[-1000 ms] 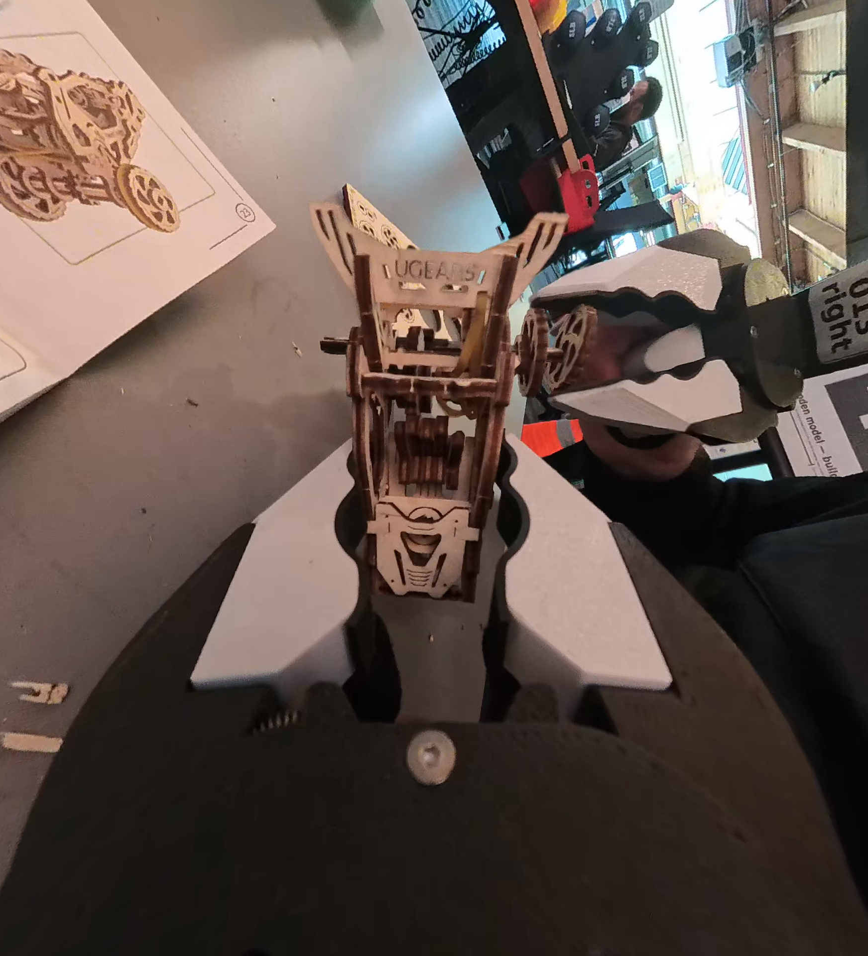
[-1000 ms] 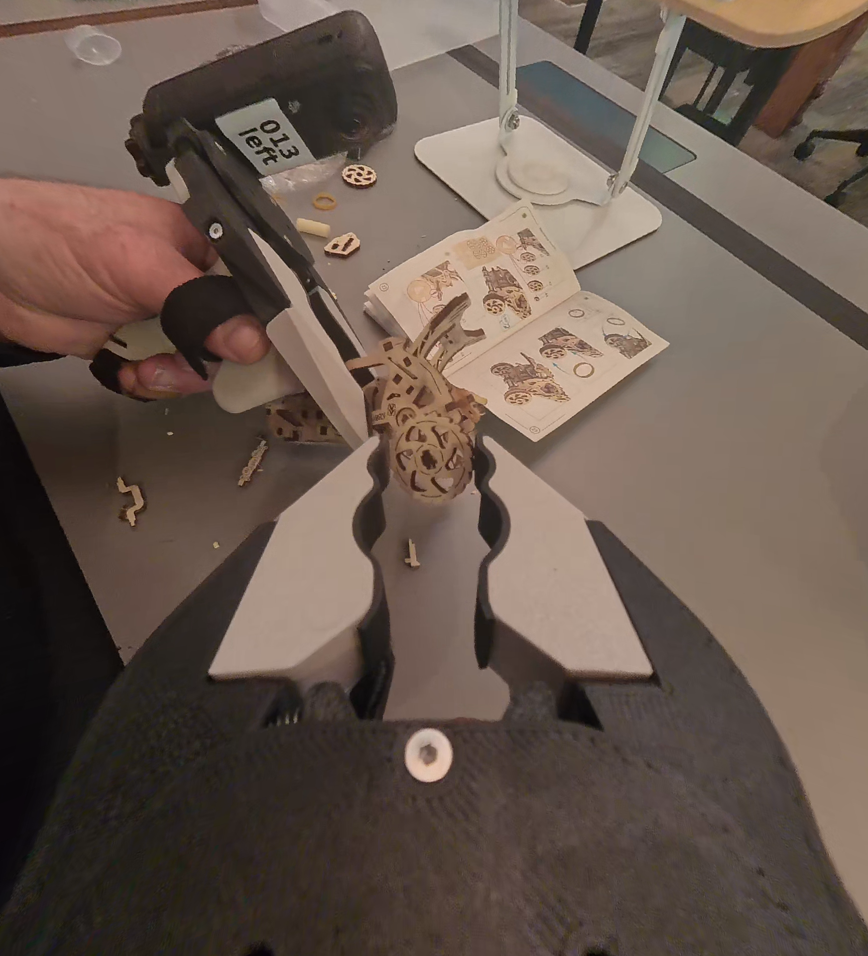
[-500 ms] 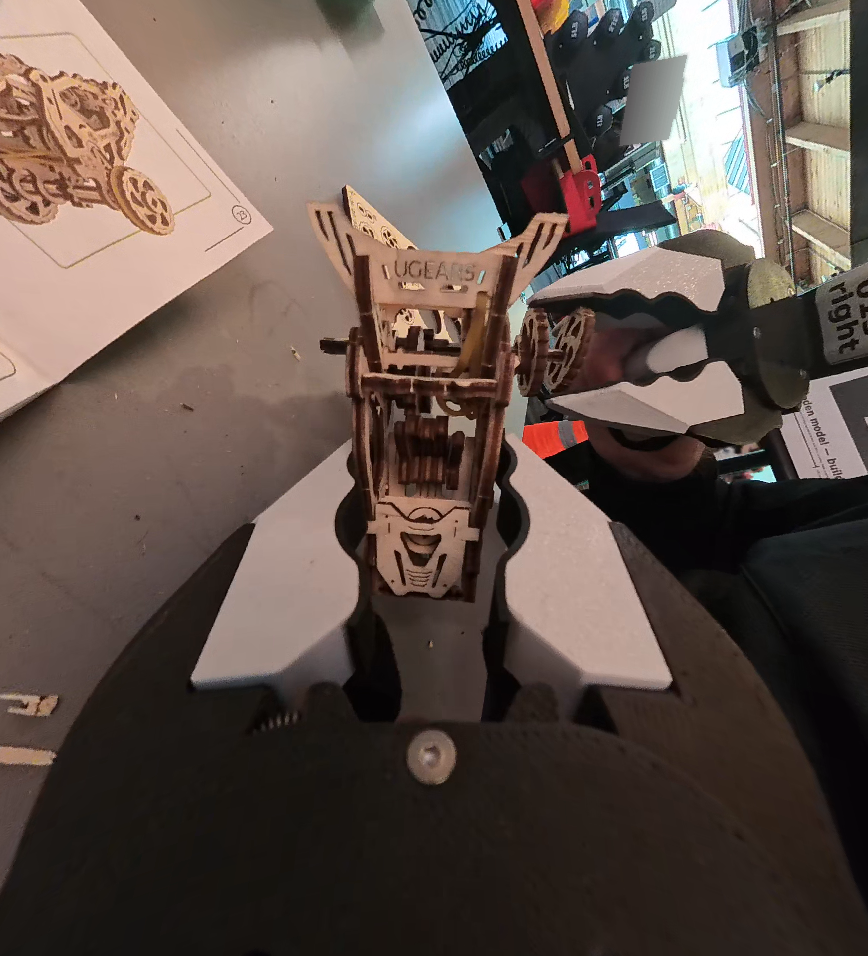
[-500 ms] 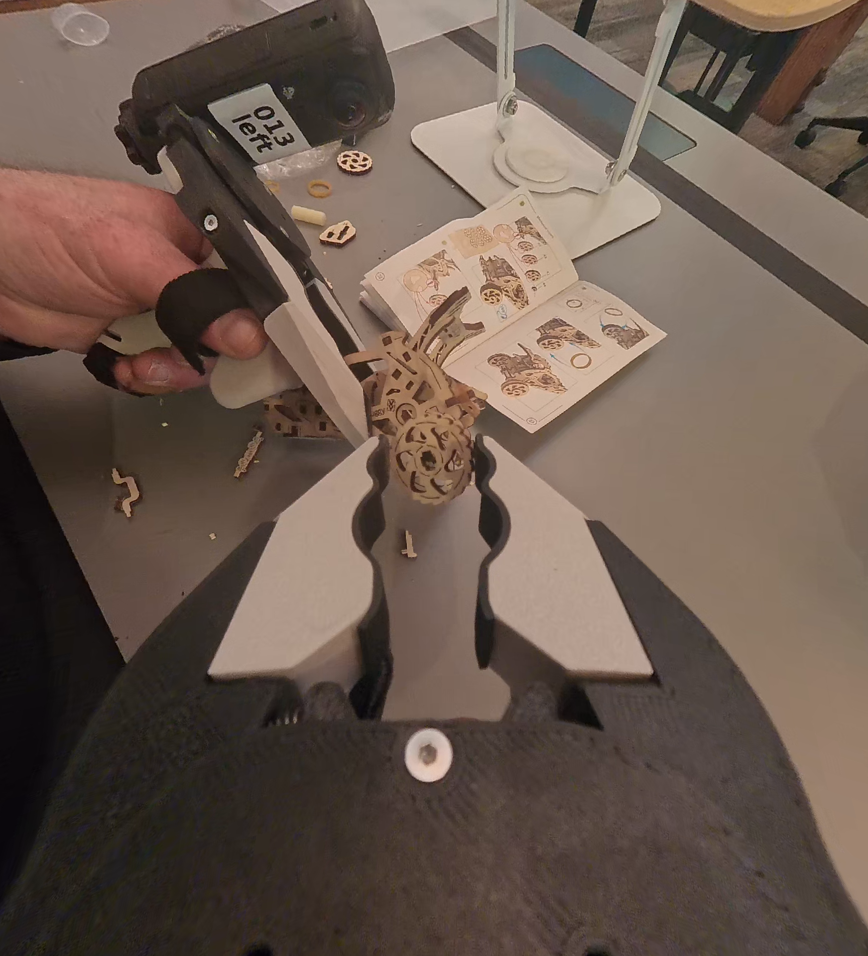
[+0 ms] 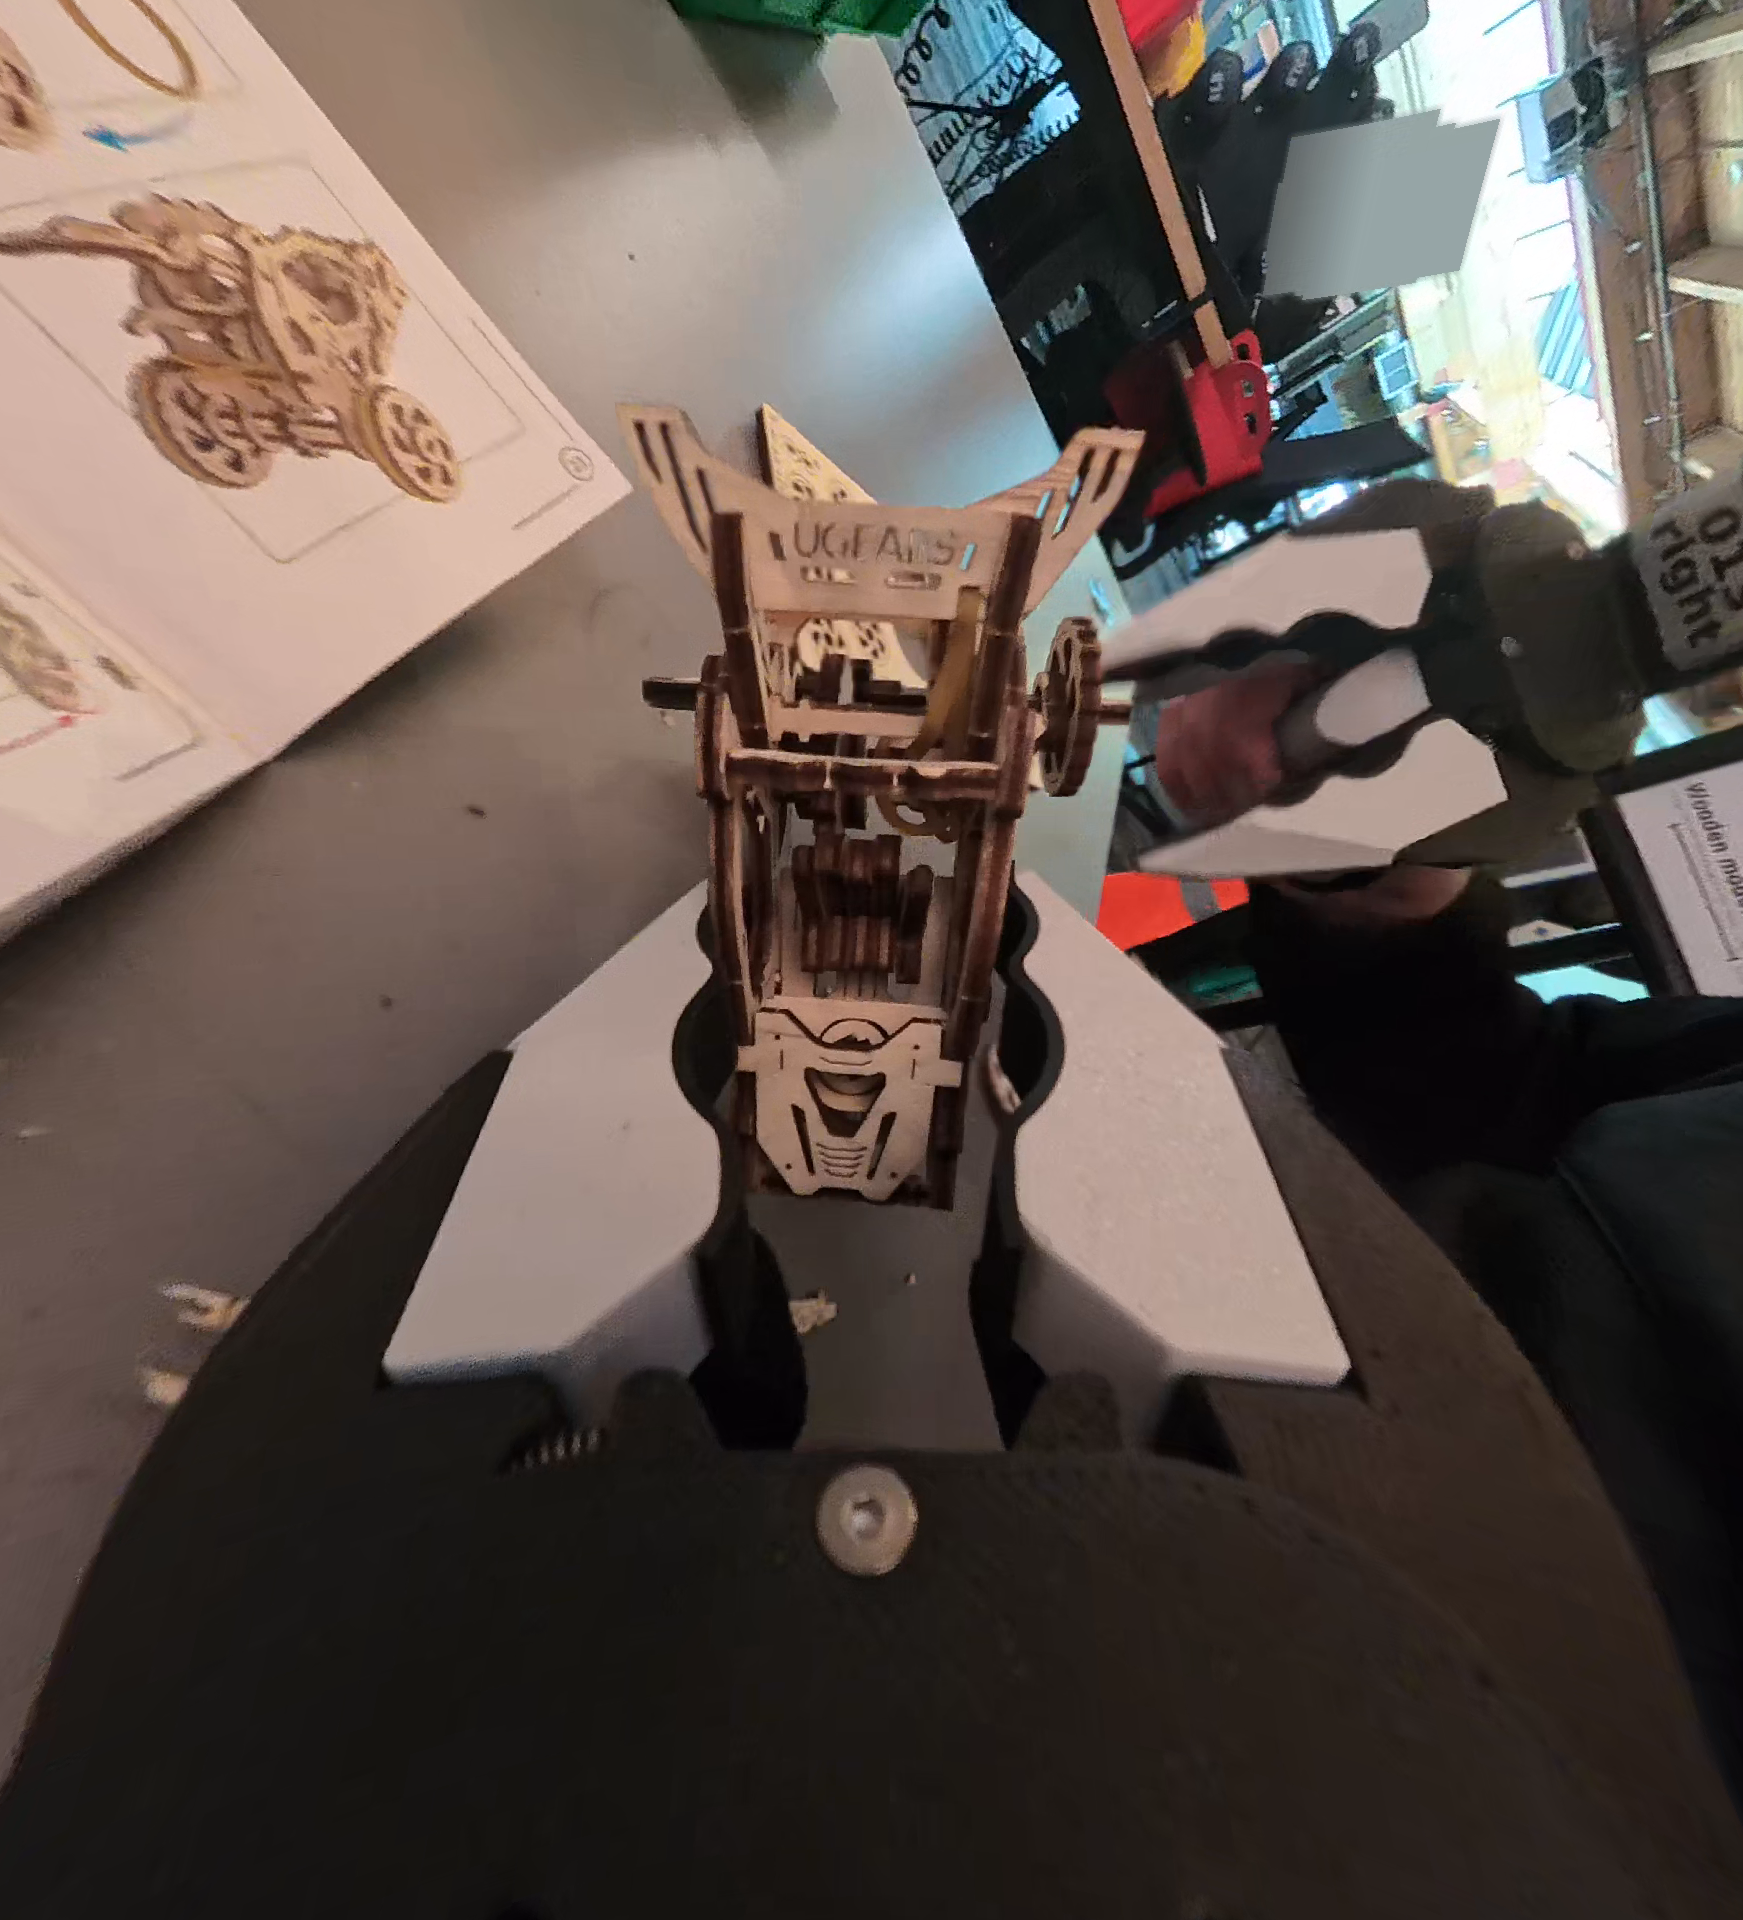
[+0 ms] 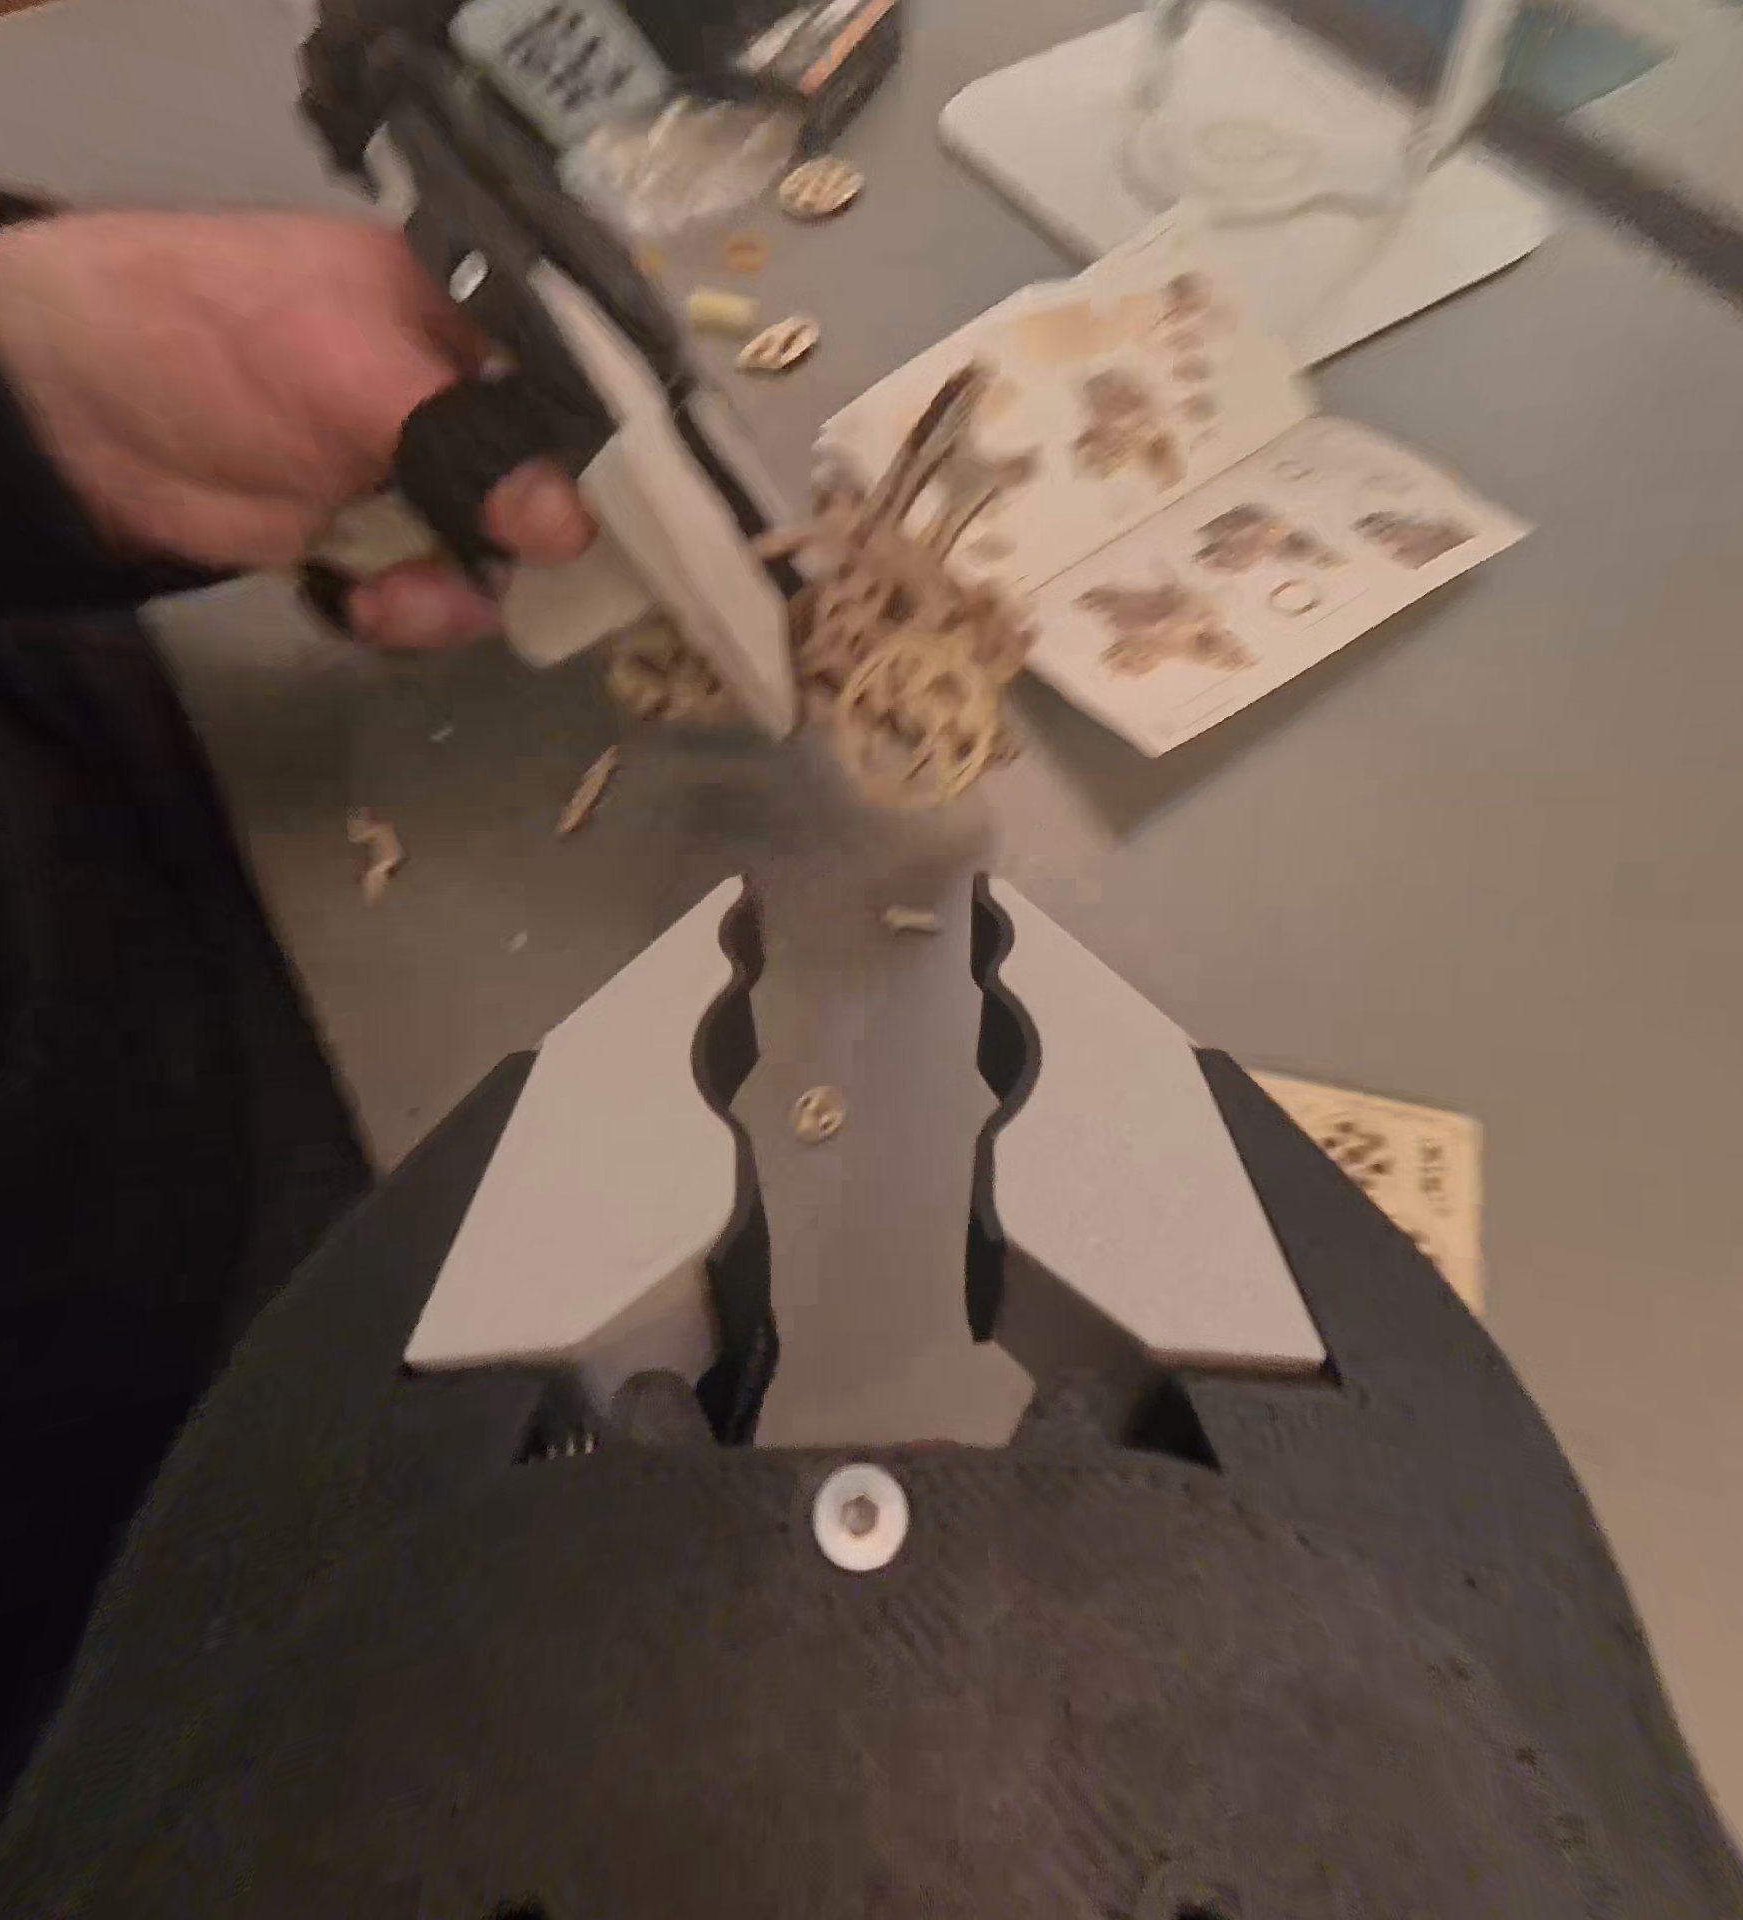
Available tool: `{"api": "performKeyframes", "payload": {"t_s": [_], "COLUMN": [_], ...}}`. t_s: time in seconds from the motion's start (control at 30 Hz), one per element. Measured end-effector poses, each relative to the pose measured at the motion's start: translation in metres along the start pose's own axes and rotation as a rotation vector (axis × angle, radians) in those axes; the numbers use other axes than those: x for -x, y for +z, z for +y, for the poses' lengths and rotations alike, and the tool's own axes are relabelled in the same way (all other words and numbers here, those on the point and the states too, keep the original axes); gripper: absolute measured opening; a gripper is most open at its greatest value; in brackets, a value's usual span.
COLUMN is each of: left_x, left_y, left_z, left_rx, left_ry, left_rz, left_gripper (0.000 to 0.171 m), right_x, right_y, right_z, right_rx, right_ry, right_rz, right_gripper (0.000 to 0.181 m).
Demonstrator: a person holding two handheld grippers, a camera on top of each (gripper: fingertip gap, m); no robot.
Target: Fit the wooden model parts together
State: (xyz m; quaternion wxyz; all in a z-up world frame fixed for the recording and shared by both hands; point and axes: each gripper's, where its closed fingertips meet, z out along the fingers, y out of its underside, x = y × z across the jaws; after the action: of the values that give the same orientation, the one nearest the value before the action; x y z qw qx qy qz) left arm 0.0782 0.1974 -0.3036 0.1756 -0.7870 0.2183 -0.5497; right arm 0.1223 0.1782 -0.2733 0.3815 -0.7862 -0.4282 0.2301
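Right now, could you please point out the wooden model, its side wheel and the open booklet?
wooden model (image 5: 862, 1101): left wrist view, pale front plate.
side wheel (image 5: 1069, 704): left wrist view, toothed rim.
booklet (image 6: 1293, 582): right wrist view, right-hand page.

A gray counter holds an open picture booklet, a white flat stand, and little loose wooden bits.

Motion blur smears the wooden model and booklet.
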Motion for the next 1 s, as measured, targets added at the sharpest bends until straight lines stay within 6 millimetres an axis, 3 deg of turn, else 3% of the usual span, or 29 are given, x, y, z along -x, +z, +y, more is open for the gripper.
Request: {"api": "performKeyframes", "payload": {"t_s": [0.17, 0.33, 0.43, 0.5, 0.53, 0.57, 0.67, 0.7, 0.73, 0.77, 0.83, 0.93, 1.0], "left_x": [0.010, 0.012, 0.011, 0.009, 0.008, 0.008, 0.007, 0.007, 0.008, 0.008, 0.007, 0.007, 0.008], "left_y": [-0.013, -0.014, -0.013, -0.013, -0.013, -0.013, -0.013, -0.013, -0.013, -0.013, -0.014, -0.015, -0.015], "left_z": [0.002, 0.014, 0.017, 0.018, 0.018, 0.018, 0.018, 0.019, 0.019, 0.020, 0.021, 0.023, 0.024], "left_rx": [0.001, 0.016, 0.021, 0.021, 0.021, 0.020, 0.016, 0.016, 0.016, 0.015, 0.017, 0.019, 0.023], "left_ry": [0.026, 0.011, 0.006, 0.008, 0.010, 0.012, 0.005, 0.003, 0.001, -0.003, -0.006, -0.004, -0.002], "left_rz": [-0.072, -0.079, -0.076, -0.076, -0.076, -0.076, -0.071, -0.073, -0.074, -0.071, -0.072, -0.078, -0.080], "left_gripper": [0.046, 0.046, 0.046, 0.046, 0.046, 0.046, 0.046, 0.046, 0.046, 0.046, 0.046, 0.046, 0.046], "right_x": [0.049, 0.082, 0.088, 0.088, 0.086, 0.085, 0.080, 0.076, 0.075, 0.080, 0.098, 0.115, 0.112], "right_y": [-0.014, -0.005, 0.005, 0.007, 0.008, 0.007, 0.003, 0.003, 0.003, 0.000, -0.011, -0.018, -0.019], "right_z": [0.043, 0.094, 0.095, 0.094, 0.093, 0.091, 0.081, 0.082, 0.084, 0.085, 0.083, 0.095, 0.108], "right_rx": [0.160, 0.316, 0.264, 0.250, 0.242, 0.229, 0.176, 0.184, 0.196, 0.199, 0.189, 0.202, 0.227], "right_ry": [-0.040, -0.164, -0.193, -0.188, -0.170, -0.163, -0.177, -0.161, -0.144, -0.138, -0.162, -0.248, -0.265], "right_rz": [-0.301, -0.355, -0.333, -0.325, -0.319, -0.322, -0.302, -0.291, -0.294, -0.326, -0.392, -0.401, -0.361], "right_gripper": [0.049, 0.052, 0.036, 0.015, 0.015, 0.000, 0.000, 0.001, 0.017, 0.036, 0.058, 0.056, 0.053]}}
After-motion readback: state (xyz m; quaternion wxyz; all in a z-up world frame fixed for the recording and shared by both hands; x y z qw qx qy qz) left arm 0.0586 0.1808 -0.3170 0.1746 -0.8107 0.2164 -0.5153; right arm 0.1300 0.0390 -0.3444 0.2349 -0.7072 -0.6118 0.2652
